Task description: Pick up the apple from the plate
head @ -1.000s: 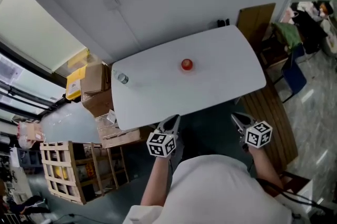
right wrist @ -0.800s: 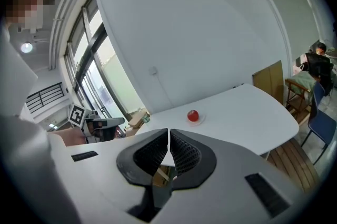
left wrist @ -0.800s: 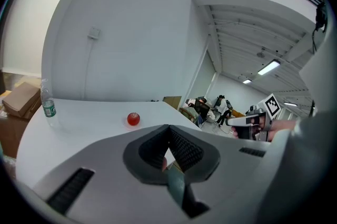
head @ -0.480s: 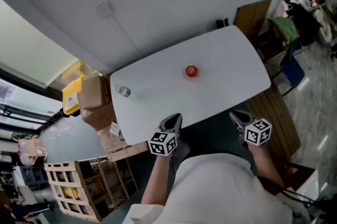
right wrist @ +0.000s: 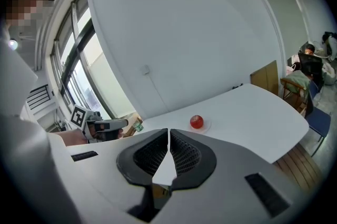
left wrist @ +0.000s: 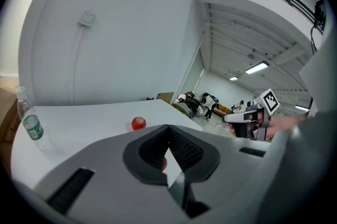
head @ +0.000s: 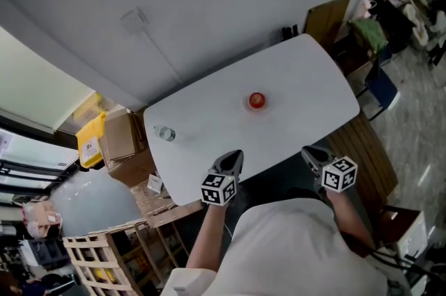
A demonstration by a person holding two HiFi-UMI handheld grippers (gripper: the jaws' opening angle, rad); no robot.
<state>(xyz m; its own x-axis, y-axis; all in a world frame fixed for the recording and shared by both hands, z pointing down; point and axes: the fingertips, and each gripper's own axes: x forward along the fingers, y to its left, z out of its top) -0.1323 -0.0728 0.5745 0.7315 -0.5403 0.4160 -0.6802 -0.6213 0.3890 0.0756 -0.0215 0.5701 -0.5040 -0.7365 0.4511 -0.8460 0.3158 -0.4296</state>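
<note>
Left gripper (head: 228,161) jaws fully together, nothing between them; right gripper (head: 315,157) same, pads closed tip to tip and empty. In the head view both sit low centre of the frame at the near edge of the white table (head: 306,79), left tip just over the edge, right just off it. Change over the last second: table and apple (head: 256,100) have slid down and toward frame centre while the grippers hold their spots in frame, so the person is walking up to the table, both hands carried along. Read: still approach phase, no reach begun, apple untouched. Apple sits on its plate (right wrist: 204,126), a thin pale disc, mid-table, well apart from both grippers; it shows up just above the closed jaws in each gripper view, slightly left of centre for the left gripper, slightly right of centre for the right. Whichever gripper goes in has to open before contact. Nothing on the tabletop between grippers and apple. Water bottle (head: 165,134) stands at the table's left end, well apart from the apple, not in the path. Off-table clutter: cardboard boxes (head: 122,134) and a wooden crate (head: 90,260) lower left, blue chair (head: 383,89) and a leaning wooden board (head: 327,19) upper right; none block the reach.
</note>
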